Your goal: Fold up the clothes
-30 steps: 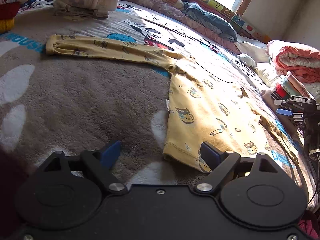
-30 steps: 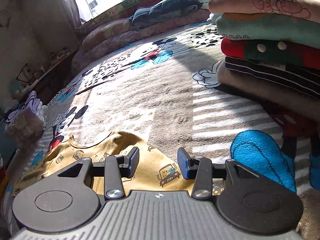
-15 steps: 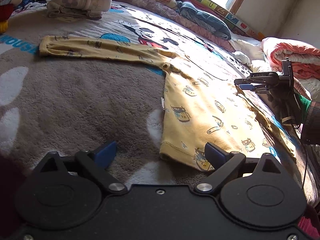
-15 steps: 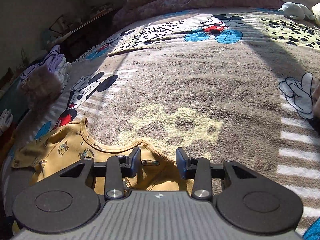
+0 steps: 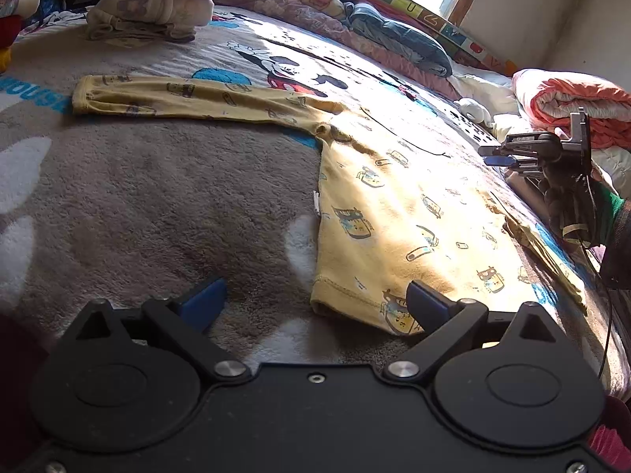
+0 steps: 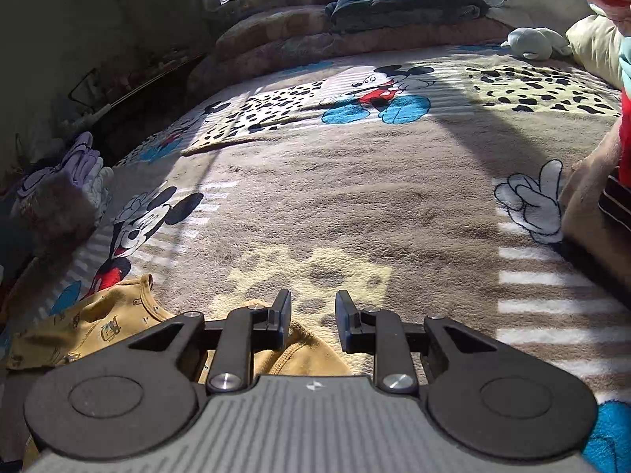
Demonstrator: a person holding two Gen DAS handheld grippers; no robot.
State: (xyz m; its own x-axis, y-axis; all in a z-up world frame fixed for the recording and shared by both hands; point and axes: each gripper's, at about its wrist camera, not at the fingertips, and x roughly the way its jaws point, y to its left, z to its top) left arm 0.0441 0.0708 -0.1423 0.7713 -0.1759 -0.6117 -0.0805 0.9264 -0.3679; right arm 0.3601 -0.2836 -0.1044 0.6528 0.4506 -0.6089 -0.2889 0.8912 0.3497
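Note:
A yellow long-sleeved shirt with small cartoon prints lies flat on the cartoon-mouse blanket, one sleeve stretched out to the left. My left gripper is open wide just above the blanket, and the shirt's near hem corner sits between its blue fingertips. My right gripper, held by a gloved hand, hovers above the shirt's right side. In the right wrist view the right gripper is open by a narrow gap with nothing in it; the shirt's neck edge lies under its left finger.
A stack of folded clothes stands at the far left of the bed. A rolled pink quilt and a dark blue bundle lie along the back. Another folded stack borders the right wrist view, with a soft toy beyond.
The right gripper has lifted off the shirt and swung left, and its fingers have drawn closer together. The left gripper has shifted only slightly toward the hem and stays open.

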